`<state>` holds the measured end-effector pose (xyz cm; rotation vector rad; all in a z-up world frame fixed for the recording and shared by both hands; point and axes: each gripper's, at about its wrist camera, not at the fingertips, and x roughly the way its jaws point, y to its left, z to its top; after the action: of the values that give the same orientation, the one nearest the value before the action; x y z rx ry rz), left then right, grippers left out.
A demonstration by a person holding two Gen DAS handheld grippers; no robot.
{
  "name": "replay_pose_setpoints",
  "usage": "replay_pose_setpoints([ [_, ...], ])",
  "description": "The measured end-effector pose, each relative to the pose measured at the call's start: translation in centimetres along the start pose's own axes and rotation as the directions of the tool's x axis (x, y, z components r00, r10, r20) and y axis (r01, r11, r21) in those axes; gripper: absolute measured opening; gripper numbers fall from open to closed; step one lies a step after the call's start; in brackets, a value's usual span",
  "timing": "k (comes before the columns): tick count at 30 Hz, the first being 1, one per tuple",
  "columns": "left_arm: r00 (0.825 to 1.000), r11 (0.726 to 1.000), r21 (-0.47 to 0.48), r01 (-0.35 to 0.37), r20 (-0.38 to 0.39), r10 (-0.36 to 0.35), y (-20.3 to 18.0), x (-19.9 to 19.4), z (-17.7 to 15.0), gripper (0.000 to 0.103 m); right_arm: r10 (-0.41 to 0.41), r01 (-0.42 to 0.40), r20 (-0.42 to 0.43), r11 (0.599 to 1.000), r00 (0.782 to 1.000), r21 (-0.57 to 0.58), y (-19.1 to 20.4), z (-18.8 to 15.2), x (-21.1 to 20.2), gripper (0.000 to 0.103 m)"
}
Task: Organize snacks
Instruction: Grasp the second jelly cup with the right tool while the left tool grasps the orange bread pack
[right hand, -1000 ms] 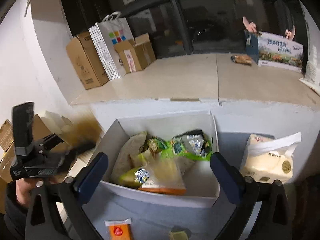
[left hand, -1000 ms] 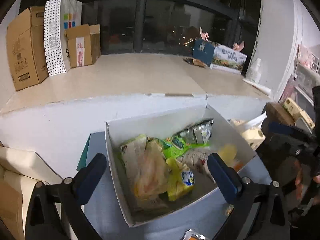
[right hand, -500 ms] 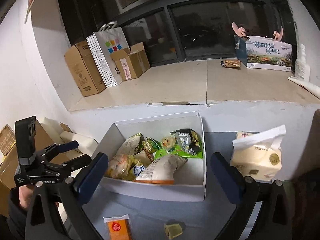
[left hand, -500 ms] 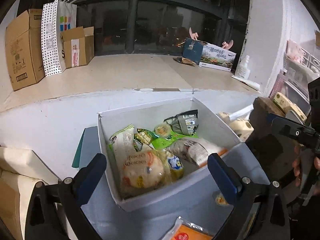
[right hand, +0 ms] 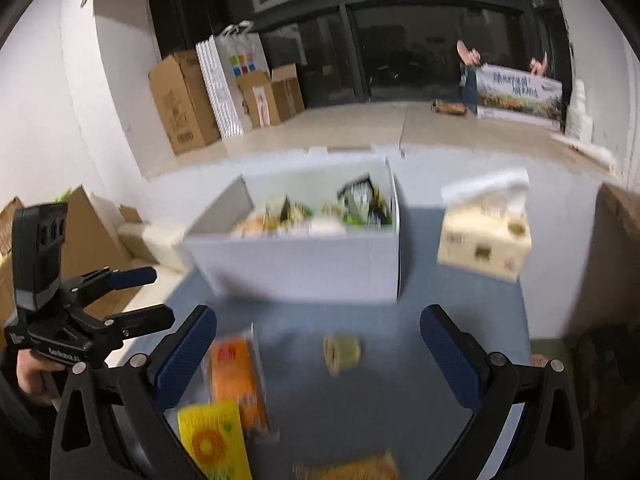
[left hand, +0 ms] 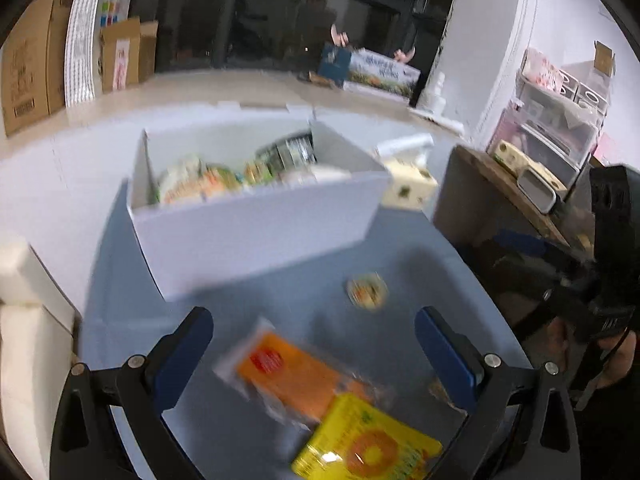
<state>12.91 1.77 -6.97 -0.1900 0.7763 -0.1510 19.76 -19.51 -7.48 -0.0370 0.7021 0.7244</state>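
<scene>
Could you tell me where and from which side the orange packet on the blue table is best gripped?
The orange packet lies flat, with the yellow packet over its near end. Probably best to come from above with the open left gripper and pinch across its narrow width at the free far half, jaws on the long edges.

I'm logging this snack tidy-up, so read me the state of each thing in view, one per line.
White cardboard box: open-topped, filled with snack packets.
Orange flat packet: loose on the blue table, outside the box.
Yellow flat packet: on the table, overlapping the orange one.
Small round snack: alone on the table.
Left gripper: jaws open, empty.
Right gripper: jaws open, empty.
</scene>
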Motion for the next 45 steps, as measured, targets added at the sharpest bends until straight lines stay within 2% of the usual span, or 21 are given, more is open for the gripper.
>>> replay_pose_setpoints([
  [3,1.0,1.0,0.008,0.005,-0.031,-0.004,-0.9,0.4,-1.3,0.103,0.012,-0.011,-0.047,1.0,0.999,0.026,-0.4,-2.8,0.5,0.103],
  [7,0.999,1.0,0.012,0.005,-0.04,-0.004,-1.6,0.3,-2.2,0.103,0.017,-0.013,-0.088,0.999,0.996,0.046,-0.9,-4.3,1.7,0.103],
  [13,0.998,1.0,-0.025,-0.009,-0.064,0.008,-0.6,0.6,-3.4,0.103,0.006,-0.003,-0.138,1.0,0.99,0.026,-1.2,-3.1,6.0,0.103],
  [19,0.995,0.994,-0.099,-0.039,-0.096,0.029,1.3,0.4,-5.2,0.103,-0.033,0.028,-0.25,0.999,0.968,-0.024,-1.8,-1.4,13.0,0.103],
  [21,0.994,0.991,-0.125,-0.044,-0.104,0.031,2.1,0.4,-5.8,0.103,-0.024,0.017,-0.261,0.999,0.965,-0.03,-1.8,-1.3,14.1,0.103],
  [22,0.993,0.989,-0.138,-0.051,-0.109,0.036,2.4,0.4,-6.0,0.103,-0.011,0.004,-0.278,1.0,0.96,-0.024,-1.9,-1.3,14.8,0.09],
  [23,0.993,0.987,-0.15,-0.058,-0.115,0.041,2.7,0.5,-6.0,0.103,0.003,-0.006,-0.308,1.0,0.951,-0.01,-2.1,-1.5,15.5,0.065],
  [24,0.991,0.984,-0.168,-0.065,-0.123,0.044,3.1,0.7,-6.3,0.103,-0.013,0.011,-0.318,1.0,0.948,-0.008,-2.2,-1.5,15.9,0.033],
  [29,0.987,0.967,-0.242,-0.085,-0.151,0.049,4.2,1.4,-6.8,0.103,-0.001,-0.005,-0.282,1.0,0.959,-0.022,-1.7,-1.5,14.7,0.032],
  [32,0.981,0.952,-0.285,-0.11,-0.184,0.058,4.2,2.6,-6.9,0.103,-0.008,0.0,-0.236,0.999,0.972,-0.034,-1.4,-1.3,12.6,0.033],
  [38,0.956,0.92,-0.334,-0.205,-0.27,0.115,3.1,6.0,-6.1,0.103,-0.005,0.001,-0.148,1.0,0.989,-0.028,-1.2,-1.5,7.4,0.033],
  [41,0.941,0.904,-0.334,-0.265,-0.296,0.167,2.2,8.0,-5.2,0.103,-0.018,0.015,-0.111,0.999,0.994,-0.032,-1.1,-1.8,5.2,0.033],
  [43,0.92,0.901,-0.312,-0.3,-0.343,0.187,1.4,9.9,-4.8,0.103,-0.016,0.015,-0.091,1.0,0.996,-0.017,-1.4,-1.9,4.1,0.033],
  [45,0.899,0.897,-0.261,-0.357,-0.356,0.255,0.6,11.0,-4.2,0.103,-0.011,0.01,-0.078,1.0,0.997,-0.007,-1.7,-2.1,3.2,0.033],
])
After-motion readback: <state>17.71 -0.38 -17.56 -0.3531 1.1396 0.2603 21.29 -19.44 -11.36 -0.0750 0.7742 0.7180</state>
